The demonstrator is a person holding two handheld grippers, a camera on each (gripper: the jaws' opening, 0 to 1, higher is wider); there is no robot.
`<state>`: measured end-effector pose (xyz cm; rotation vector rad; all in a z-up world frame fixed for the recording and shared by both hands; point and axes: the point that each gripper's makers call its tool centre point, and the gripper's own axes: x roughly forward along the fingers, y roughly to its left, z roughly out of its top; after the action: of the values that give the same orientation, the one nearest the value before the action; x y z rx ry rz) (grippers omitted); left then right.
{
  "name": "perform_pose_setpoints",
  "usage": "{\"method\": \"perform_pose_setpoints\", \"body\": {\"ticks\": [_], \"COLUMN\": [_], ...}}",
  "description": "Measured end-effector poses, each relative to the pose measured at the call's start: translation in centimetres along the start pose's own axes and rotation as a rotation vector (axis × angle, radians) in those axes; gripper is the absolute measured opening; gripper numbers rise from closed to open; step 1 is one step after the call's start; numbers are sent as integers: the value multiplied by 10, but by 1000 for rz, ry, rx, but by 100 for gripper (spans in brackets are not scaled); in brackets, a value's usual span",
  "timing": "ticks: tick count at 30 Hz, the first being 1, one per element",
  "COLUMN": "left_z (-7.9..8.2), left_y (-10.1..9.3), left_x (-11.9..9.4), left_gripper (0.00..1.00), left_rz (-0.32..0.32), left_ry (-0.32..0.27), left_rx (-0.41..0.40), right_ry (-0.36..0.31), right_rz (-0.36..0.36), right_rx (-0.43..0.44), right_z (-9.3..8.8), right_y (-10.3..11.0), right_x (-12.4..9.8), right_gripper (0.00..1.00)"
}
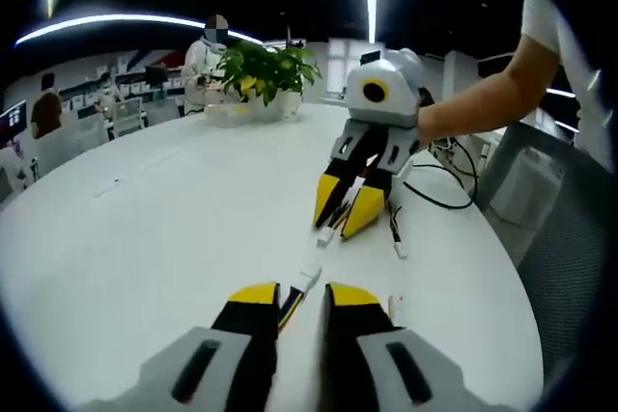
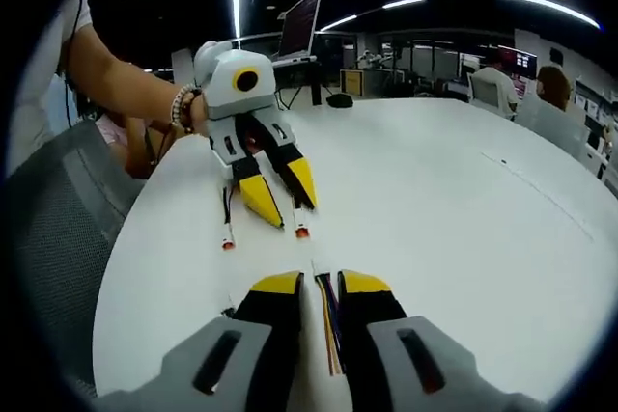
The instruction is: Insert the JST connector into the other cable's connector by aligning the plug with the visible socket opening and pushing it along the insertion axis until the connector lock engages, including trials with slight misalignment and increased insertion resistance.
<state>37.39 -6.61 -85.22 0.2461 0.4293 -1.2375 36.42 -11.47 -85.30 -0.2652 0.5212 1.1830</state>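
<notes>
1. Two grippers face each other over the white bench, each with a cable pinched in its yellow-tipped fingers.
2. In the left gripper view, the left gripper has its fingers pressed nearly together on a thin cable, whose white plug pokes out just ahead of the tips.
3. Across from it, the right gripper points down at the bench, fingers closed on its own cable; a small white socket sits at the tips, near the plug but apart from it.
4. In the right gripper view, the right gripper clamps a bundle of coloured wires running back between the fingers.
5. These parts look tiny and light, the wires soft and floppy, the plastic housings stiff but easy to crack or skew.
6. Best hold, I'd judge, is close behind each housing, so the wire cannot buckle during the push.
7. Nothing is mated yet: alignment comes next.
8. A potted plant stands at the far edge.
</notes>
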Motion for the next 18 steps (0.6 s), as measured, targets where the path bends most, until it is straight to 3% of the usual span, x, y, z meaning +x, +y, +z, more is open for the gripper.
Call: {"method": "perform_pose_setpoints", "body": {"ticks": [18], "left_z": [1], "left_y": [1], "left_x": [3], "left_gripper": [7], "left_rz": [10], "left_ry": [-49], "left_rx": [-7], "right_ry": [-46], "right_rz": [4], "right_rx": [12], "right_z": [-2], "right_y": [-5], "right_x": [2], "right_gripper": [6]}}
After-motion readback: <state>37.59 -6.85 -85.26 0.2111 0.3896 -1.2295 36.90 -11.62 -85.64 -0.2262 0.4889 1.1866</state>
